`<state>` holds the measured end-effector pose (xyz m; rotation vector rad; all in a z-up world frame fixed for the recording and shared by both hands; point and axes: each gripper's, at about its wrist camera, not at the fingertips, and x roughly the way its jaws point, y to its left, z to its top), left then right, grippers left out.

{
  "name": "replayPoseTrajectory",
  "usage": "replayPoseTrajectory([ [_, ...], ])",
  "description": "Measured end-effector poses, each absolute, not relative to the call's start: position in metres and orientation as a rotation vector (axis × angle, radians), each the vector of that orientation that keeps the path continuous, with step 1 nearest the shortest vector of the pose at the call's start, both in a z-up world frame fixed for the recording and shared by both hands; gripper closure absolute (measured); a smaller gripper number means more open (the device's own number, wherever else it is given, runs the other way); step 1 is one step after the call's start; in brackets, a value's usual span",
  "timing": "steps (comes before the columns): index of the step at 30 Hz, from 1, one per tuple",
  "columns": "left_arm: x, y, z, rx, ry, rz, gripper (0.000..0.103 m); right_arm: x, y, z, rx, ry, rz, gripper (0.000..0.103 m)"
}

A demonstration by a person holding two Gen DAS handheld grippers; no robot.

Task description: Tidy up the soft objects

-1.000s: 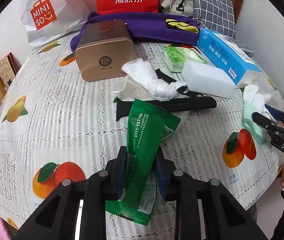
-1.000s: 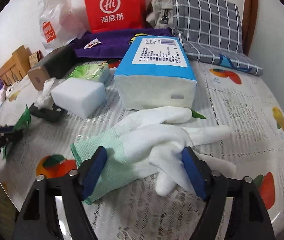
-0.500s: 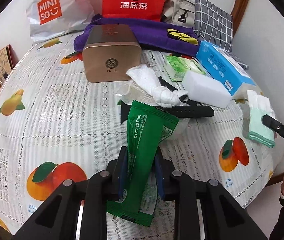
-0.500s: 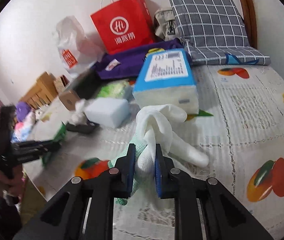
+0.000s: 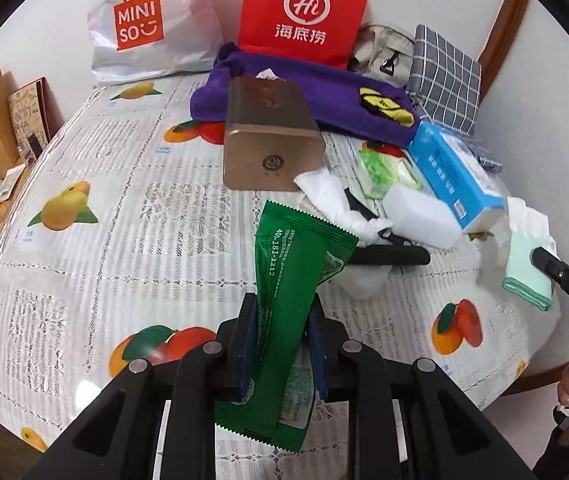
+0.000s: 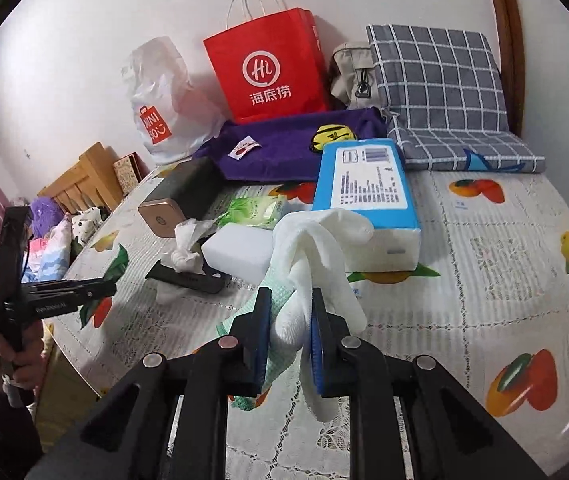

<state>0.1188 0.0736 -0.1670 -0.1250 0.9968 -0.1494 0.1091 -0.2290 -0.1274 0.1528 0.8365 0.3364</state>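
Observation:
My left gripper (image 5: 283, 305) is shut on a green foil packet (image 5: 292, 256), which stands up out of the jaws above the fruit-print tablecloth (image 5: 124, 216). A white knit glove with a mint-green cuff (image 6: 316, 236) is held clear of the table, with my right gripper (image 6: 290, 296) shut on it; its fingers droop over the right jaw. In the left wrist view the same glove (image 5: 526, 264) shows at the far right by the right gripper's tip. In the right wrist view the left gripper (image 6: 104, 289) is at the left edge, in a hand.
A blue tissue pack (image 6: 364, 184), white sponge block (image 6: 240, 252), green wipes pack (image 6: 256, 208), crumpled tissue (image 5: 336, 200), black strap (image 5: 388, 256) and gold tin (image 5: 268, 140) lie mid-table. Purple cloth (image 5: 324, 92), red bag (image 5: 304, 12), Miniso bag (image 5: 140, 28) and plaid cushion (image 6: 436, 88) line the back wall.
The right gripper shut on the glove, bunching it, and lifted it off the table. The left gripper rose and moved on with the green packet, the tin now closer.

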Motion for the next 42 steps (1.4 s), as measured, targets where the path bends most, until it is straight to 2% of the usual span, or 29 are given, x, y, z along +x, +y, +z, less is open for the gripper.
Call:
replayPoseTrajectory([
  [18,0.134,0.079,-0.123,-0.129,0.918,-0.172,0.081,0.131,-0.238,-0.095,0.175,0.826,0.254,0.086],
  [42,0.207,0.069,-0.091,-0.096,0.896,-0.155,0.081,0.208,-0.214,-0.056,0.079,0.753,0.257,0.085],
])
